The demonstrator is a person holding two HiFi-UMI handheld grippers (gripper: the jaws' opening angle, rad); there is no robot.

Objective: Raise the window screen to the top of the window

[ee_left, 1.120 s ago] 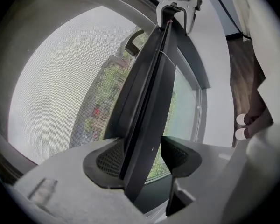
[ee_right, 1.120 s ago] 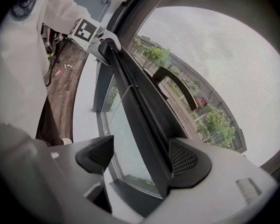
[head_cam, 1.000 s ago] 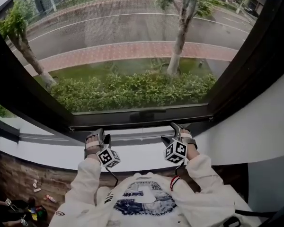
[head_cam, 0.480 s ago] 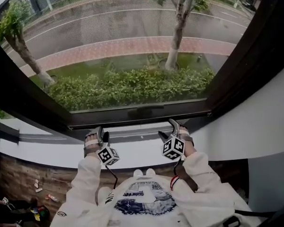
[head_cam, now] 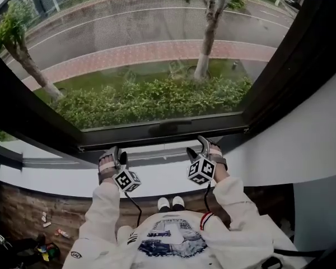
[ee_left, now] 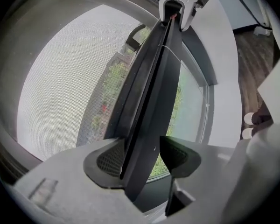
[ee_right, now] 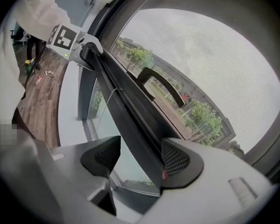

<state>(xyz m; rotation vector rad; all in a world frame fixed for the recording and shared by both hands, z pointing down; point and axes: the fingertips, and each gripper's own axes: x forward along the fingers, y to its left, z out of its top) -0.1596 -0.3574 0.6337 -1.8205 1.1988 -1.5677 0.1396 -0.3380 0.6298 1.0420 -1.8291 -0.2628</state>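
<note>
The window screen's grey mesh (head_cam: 157,27) ends in a black bottom bar (head_cam: 129,139) with a handle (head_cam: 168,128), low in the window just above the sill. My left gripper (head_cam: 116,153) stands at the bar's left part. In the left gripper view the bar (ee_left: 149,92) runs between the jaws of the left gripper (ee_left: 144,158), against one pad, with a slit of daylight at the other. My right gripper (head_cam: 197,146) is at the bar's right part. Its jaws have just been closing round the bar (ee_right: 130,106): on the right gripper (ee_right: 140,157) one pad touches and the other stands off.
A white sill (head_cam: 56,178) runs below the bar. The thick black window frame (head_cam: 291,77) slants up on the right, with white wall beyond it. My shoes (head_cam: 171,203) show below, and small litter (head_cam: 45,220) lies on the floor at lower left.
The head view has dipped a little, so my shoes now show. Both grippers have stayed at the screen's bottom bar, and the bar sits as low as before.
</note>
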